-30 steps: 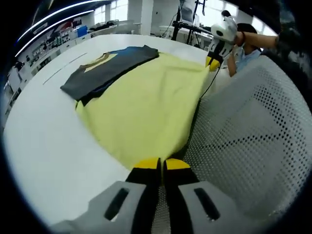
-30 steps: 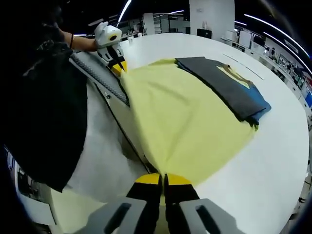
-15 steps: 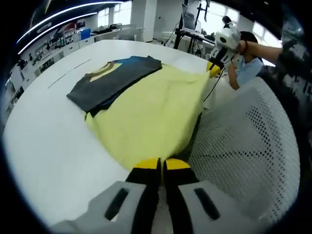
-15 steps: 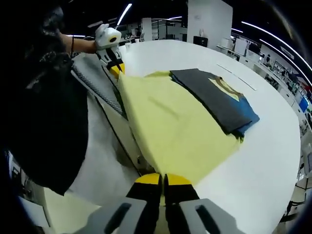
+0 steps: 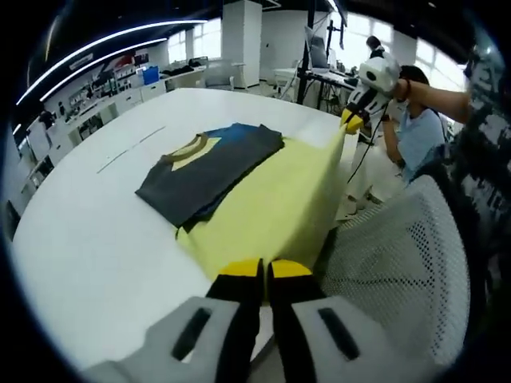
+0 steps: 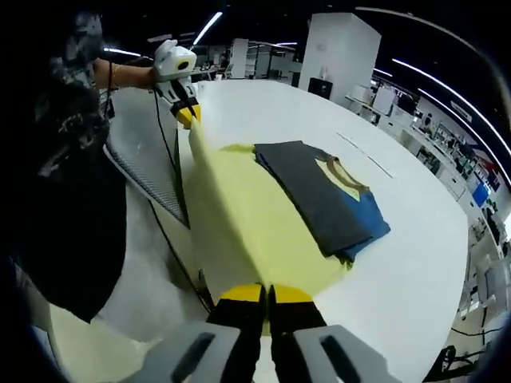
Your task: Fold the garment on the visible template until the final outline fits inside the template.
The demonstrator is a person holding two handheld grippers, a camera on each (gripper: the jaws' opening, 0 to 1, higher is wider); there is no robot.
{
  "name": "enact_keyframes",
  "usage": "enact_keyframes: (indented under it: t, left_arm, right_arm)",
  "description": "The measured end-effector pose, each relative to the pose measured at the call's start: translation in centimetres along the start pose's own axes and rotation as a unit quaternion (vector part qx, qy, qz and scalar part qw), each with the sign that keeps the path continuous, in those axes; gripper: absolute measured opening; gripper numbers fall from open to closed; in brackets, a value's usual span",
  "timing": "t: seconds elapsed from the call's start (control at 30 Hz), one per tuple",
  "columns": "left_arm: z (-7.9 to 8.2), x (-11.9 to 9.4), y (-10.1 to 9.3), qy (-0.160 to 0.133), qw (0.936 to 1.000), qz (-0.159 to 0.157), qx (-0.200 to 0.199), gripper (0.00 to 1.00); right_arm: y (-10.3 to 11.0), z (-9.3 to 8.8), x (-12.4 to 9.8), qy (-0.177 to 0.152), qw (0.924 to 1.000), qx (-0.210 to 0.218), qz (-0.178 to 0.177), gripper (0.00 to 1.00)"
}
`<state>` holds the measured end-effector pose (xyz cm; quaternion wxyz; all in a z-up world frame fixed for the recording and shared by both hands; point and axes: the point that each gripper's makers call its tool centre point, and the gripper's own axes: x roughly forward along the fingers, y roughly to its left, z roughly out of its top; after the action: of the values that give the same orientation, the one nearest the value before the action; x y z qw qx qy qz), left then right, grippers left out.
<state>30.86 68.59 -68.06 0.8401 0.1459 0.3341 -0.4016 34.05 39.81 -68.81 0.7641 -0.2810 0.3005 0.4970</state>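
Yellow garment [image 5: 271, 211] stretched taut off the white desk [image 5: 88, 239], left tongs [image 5: 264, 271] pinching one near corner, right tongs [image 6: 267, 295] pinching the other, dark folded shirt [image 5: 209, 163] lying on its far part, mesh chair [image 5: 399, 263] just beside.

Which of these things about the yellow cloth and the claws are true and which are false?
1. Both claws are pinching the yellow cloth. True: the left claw and the right claw are each shut on an edge of it.
2. The yellow cloth lies flat on the table. False: its near edge is lifted up between the two claws.
3. A dark grey and blue shirt sits on the yellow cloth. True.
4. The shirt is spread out with its sleeves open. False: it is folded into a neat block.
5. The table is black. False: it is white.
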Motion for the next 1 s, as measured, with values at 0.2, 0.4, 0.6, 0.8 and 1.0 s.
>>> enact_keyframes:
  t: [0.2, 0.4, 0.6, 0.8, 1.0]
  left_arm:
    - [1.3, -0.2, 1.5, -0.005, 0.9997, 0.018, 0.014, 0.00]
    - [3.3, -0.5, 3.7, -0.021, 0.9984, 0.048, 0.022, 0.00]
    - [4.8, -0.5, 5.3, -0.038, 0.9967, 0.069, 0.017, 0.00]
    - [6.5, -0.4, 7.2, -0.061, 0.9936, 0.096, 0.002, 0.00]
    - [8.0, -0.2, 8.9, -0.074, 0.9900, 0.120, -0.005, 0.00]
  right_arm:
    - [-2.1, 1.8, -0.2, -0.026, 0.9993, 0.007, -0.025, 0.00]
    - [-4.2, 3.6, -0.4, -0.049, 0.9977, 0.003, -0.047, 0.00]
    - [-6.1, 5.0, -0.4, -0.065, 0.9958, -0.003, -0.065, 0.00]
    - [-7.7, 6.2, -0.1, -0.072, 0.9939, -0.012, -0.083, 0.00]
    - [-9.4, 7.5, -0.1, -0.082, 0.9909, -0.020, -0.105, 0.00]
